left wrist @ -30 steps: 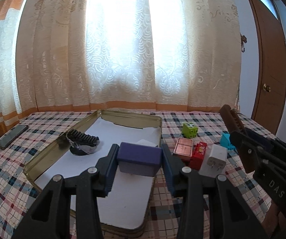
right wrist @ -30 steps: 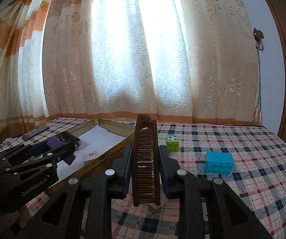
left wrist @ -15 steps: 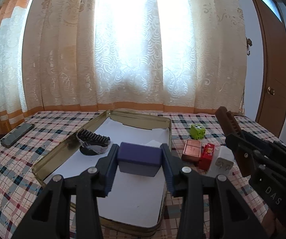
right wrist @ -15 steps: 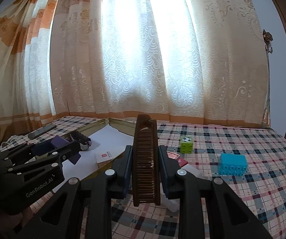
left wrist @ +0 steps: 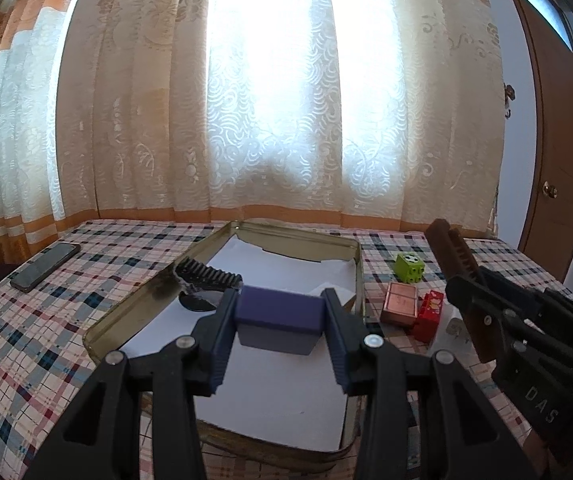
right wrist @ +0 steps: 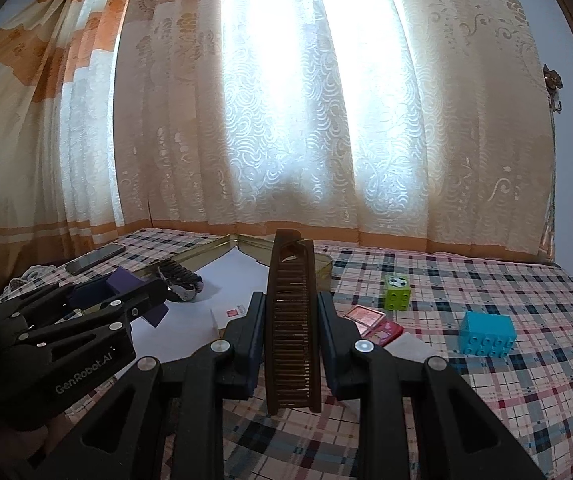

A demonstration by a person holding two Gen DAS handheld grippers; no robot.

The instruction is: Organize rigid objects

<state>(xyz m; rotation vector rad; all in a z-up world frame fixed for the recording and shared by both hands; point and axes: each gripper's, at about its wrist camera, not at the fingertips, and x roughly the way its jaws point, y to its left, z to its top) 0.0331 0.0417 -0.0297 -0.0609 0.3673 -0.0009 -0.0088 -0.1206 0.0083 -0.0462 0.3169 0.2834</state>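
Observation:
My left gripper [left wrist: 280,316] is shut on a purple box [left wrist: 279,312] and holds it above the paper-lined gold metal tin [left wrist: 360,276]. A black comb [left wrist: 210,275] lies inside the tin at its far left. My right gripper [right wrist: 292,316] is shut on a brown comb [right wrist: 292,320] that stands on edge between the pads, just right of the tin [right wrist: 324,266]. In the left wrist view the right gripper [left wrist: 482,300] and the brown comb [left wrist: 452,252] show at the right. In the right wrist view the left gripper [right wrist: 138,296] with the purple box [right wrist: 126,282] shows at the left.
On the checked cloth right of the tin lie a green cube [left wrist: 409,267], a copper-pink case [left wrist: 400,309], a red box [left wrist: 430,315] and a white charger [right wrist: 410,346]. A blue brick [right wrist: 486,334] sits further right. A phone [left wrist: 44,267] lies far left. Curtains close the back.
Both grippers have shifted slightly over the table with their loads still held; the tin and the small objects sit a little further right in the views. Neither grip has changed.

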